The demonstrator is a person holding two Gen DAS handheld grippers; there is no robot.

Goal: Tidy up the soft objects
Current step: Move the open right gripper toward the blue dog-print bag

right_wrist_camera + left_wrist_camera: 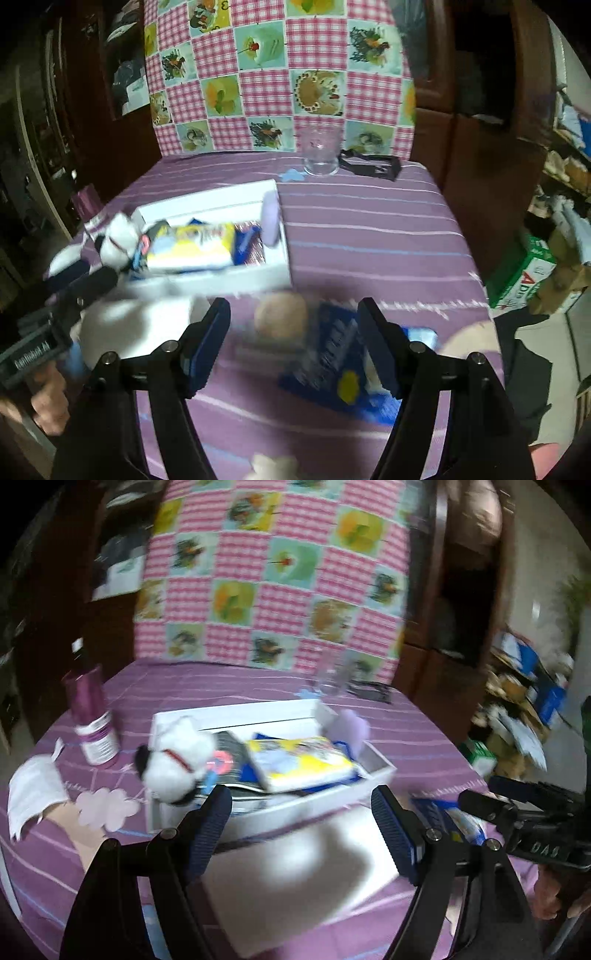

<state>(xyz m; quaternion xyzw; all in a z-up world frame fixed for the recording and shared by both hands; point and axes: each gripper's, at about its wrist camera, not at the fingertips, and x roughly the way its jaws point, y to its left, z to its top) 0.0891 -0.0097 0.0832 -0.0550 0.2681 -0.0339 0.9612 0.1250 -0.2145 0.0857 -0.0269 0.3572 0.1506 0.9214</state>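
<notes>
An open white box (236, 712) on the purple striped cloth holds a white plush dog (177, 760) at its left end. A yellow soft pack (299, 760) lies in the middle and a lilac soft piece (351, 727) leans at its right end. My left gripper (301, 823) hangs open and empty over a flat white lid (295, 878), just in front of the box. My right gripper (295, 343) is open above a blue pack (332, 362) and a blurred tan round thing (282, 317) that lie on the cloth; its pads touch neither.
A purple bottle (92, 716), a paper slip (33, 794) and a lilac cloud shape (105, 806) lie left of the box. A glass (321, 151) and a black clip (373, 164) stand at the far edge. A small white soft thing (275, 467) lies near me. Cartons (524, 277) crowd the floor at right.
</notes>
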